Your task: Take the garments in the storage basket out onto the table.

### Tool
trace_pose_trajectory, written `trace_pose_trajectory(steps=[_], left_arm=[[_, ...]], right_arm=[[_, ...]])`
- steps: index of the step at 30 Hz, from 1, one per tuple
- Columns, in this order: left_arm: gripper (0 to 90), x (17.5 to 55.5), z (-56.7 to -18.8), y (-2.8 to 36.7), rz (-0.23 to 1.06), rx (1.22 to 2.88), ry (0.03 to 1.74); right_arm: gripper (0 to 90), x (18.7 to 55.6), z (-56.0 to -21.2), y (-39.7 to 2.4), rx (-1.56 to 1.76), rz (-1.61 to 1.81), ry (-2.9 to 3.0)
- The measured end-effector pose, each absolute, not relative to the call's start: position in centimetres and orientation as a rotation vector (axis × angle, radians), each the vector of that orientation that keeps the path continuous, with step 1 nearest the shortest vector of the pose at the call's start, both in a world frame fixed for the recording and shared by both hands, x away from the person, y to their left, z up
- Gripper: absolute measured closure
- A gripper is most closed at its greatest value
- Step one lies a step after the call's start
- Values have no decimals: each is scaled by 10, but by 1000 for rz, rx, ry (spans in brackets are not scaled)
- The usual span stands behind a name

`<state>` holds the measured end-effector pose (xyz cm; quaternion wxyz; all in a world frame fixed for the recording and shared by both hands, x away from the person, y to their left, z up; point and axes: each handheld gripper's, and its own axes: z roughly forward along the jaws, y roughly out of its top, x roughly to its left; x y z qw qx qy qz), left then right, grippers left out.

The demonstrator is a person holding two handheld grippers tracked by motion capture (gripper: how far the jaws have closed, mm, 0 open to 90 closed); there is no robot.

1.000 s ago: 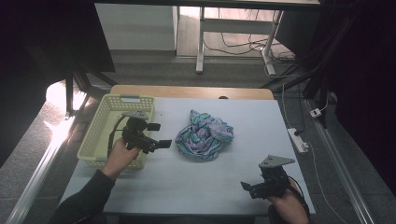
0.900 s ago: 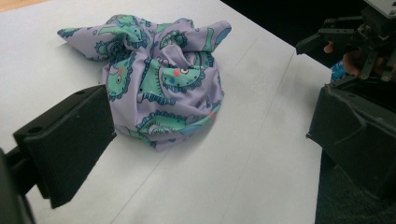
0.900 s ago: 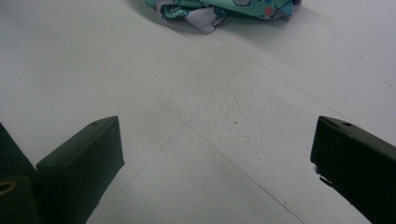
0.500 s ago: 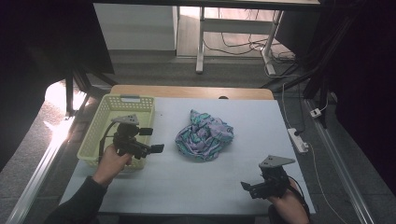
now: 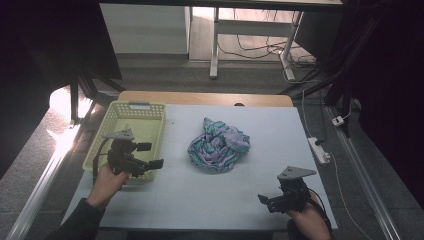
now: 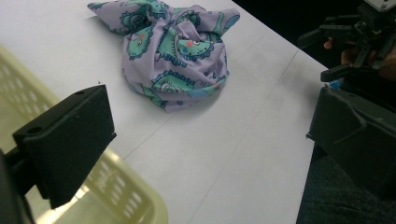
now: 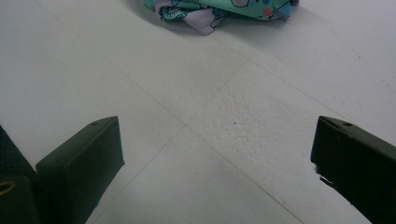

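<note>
1. A crumpled cloth (image 5: pixel 218 145), lilac with a green dinosaur print, lies bunched in a heap near the middle of the white table (image 5: pixel 210 195), touching neither gripper.
2. The heap is roughly round, so it has no clear long axis; in the left gripper view the cloth (image 6: pixel 175 51) shows one pointed corner sticking out toward the far left and another toward the upper right.
3. A pale yellow plastic basket (image 5: pixel 150 112) sits at the table's left edge, beside the cloth but apart from it.
4. The left gripper (image 5: pixel 149 155) is held over the basket's near right corner, its jaws spread wide with nothing between them, pointing right toward the cloth.
5. In the left gripper view the basket rim (image 6: pixel 135 196) lies below the jaws, and the cloth is ahead between them.
6. The right gripper (image 5: pixel 265 200) hovers low over the table's near right part, well apart from the cloth, jaws spread wide and empty.
7. In the right gripper view the cloth's edge (image 7: pixel 219 9) lies at the top, ahead of the jaws.
</note>
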<state>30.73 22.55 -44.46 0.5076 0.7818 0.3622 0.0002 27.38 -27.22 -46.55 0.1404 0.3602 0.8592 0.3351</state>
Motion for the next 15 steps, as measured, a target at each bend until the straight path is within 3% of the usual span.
trace_pose_trajectory(steps=[15], left_arm=[[0,275,-455,265,25,1814,967]], right_arm=[[19,274,-465,-272,1040,959,2484]])
